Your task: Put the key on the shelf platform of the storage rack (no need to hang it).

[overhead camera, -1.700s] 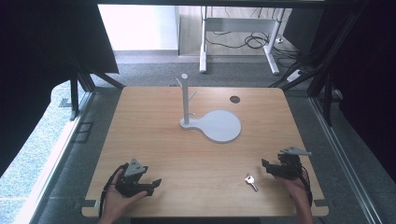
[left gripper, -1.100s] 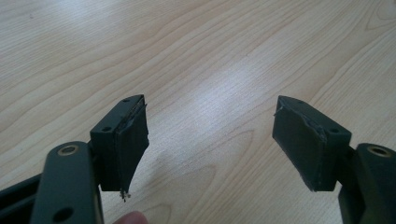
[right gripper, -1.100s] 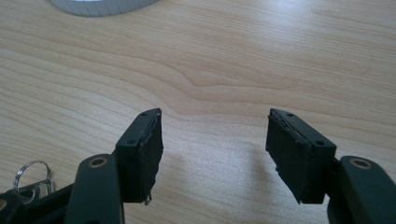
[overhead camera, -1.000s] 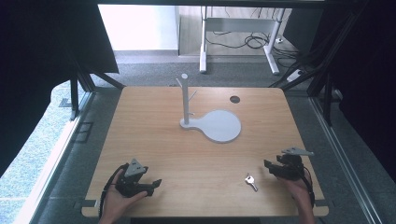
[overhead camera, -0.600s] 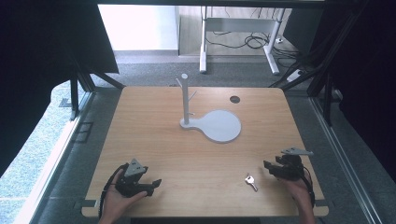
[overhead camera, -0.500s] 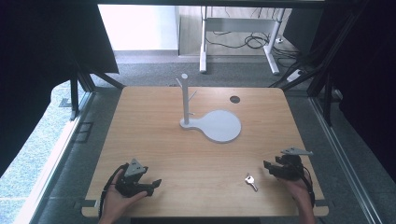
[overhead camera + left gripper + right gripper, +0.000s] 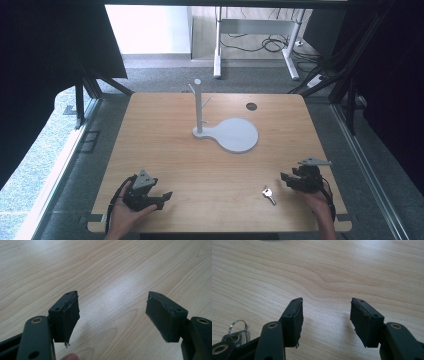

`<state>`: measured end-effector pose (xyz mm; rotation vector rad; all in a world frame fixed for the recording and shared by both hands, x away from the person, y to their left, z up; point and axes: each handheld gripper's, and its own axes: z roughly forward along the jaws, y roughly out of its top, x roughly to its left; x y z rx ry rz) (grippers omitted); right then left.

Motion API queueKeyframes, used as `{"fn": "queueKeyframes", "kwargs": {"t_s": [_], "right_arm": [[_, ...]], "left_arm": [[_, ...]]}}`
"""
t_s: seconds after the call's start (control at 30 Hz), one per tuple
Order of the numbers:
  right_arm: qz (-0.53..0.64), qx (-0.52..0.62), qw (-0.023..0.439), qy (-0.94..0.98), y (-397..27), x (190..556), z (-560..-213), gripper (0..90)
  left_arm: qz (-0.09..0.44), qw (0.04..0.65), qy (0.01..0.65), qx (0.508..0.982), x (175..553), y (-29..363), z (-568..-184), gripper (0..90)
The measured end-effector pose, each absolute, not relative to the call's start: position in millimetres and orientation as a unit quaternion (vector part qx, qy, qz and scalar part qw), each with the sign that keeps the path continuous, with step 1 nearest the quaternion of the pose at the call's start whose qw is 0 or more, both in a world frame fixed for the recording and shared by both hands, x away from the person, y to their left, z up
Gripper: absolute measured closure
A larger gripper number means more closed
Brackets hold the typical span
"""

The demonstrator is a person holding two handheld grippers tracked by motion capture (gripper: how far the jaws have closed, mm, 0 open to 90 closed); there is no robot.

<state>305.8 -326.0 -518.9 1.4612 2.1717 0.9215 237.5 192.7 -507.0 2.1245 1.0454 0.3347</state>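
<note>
A small silver key on a ring (image 7: pixel 268 194) lies flat on the wooden table (image 7: pixel 165 150) near its front right. My right gripper (image 7: pixel 287 180) rests just right of the key, open, nothing between its jaws. The key (image 7: pixel 235 333) also shows at the lower left of the right gripper view, beside my right gripper (image 7: pixel 325 315). My left gripper (image 7: pixel 164 198) sits at the front left, open and empty. In its own view my left gripper (image 7: pixel 112 308) has bare wood between the jaws. A white stand (image 7: pixel 198 107) with small pegs rises from a round base (image 7: pixel 236 135) at the table's middle back.
A dark round hole (image 7: pixel 251 106) sits in the tabletop at the back right. Grey floor surrounds the table, with a desk frame and cables (image 7: pixel 260 42) beyond its far edge. Bare wood lies between the two grippers.
</note>
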Motion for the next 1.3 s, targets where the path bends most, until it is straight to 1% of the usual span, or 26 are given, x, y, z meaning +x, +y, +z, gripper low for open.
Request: {"fn": "queueKeyframes", "kwargs": {"t_s": [0.33,0.7,0.83,0.87,1.13,1.3], "right_arm": [[0.313,0.513,0.171,0.780,-324.2,307.2,-518.2,46.9],[0.289,0.481,0.146,0.814,-314.0,302.5,-496.4,47.3],[0.284,0.473,0.132,0.823,-310.7,301.5,-487.8,49.1],[0.287,0.467,0.114,0.829,-307.2,300.4,-484.2,49.7],[0.256,0.442,0.101,0.854,-285.6,297.5,-475.9,51.8],[0.237,0.434,0.081,0.866,-272.6,299.0,-477.8,54.7]], "left_arm": [[0.130,0.365,0.408,0.827,237.1,192.1,-507.0,27.1],[0.130,0.365,0.408,0.827,237.7,194.3,-507.7,27.1],[0.130,0.365,0.410,0.825,238.0,197.0,-507.6,27.1],[0.131,0.366,0.412,0.824,237.9,198.3,-507.4,27.1],[0.129,0.366,0.407,0.827,237.1,198.0,-506.2,27.0],[0.127,0.367,0.405,0.827,236.6,197.3,-506.2,27.0]]}}
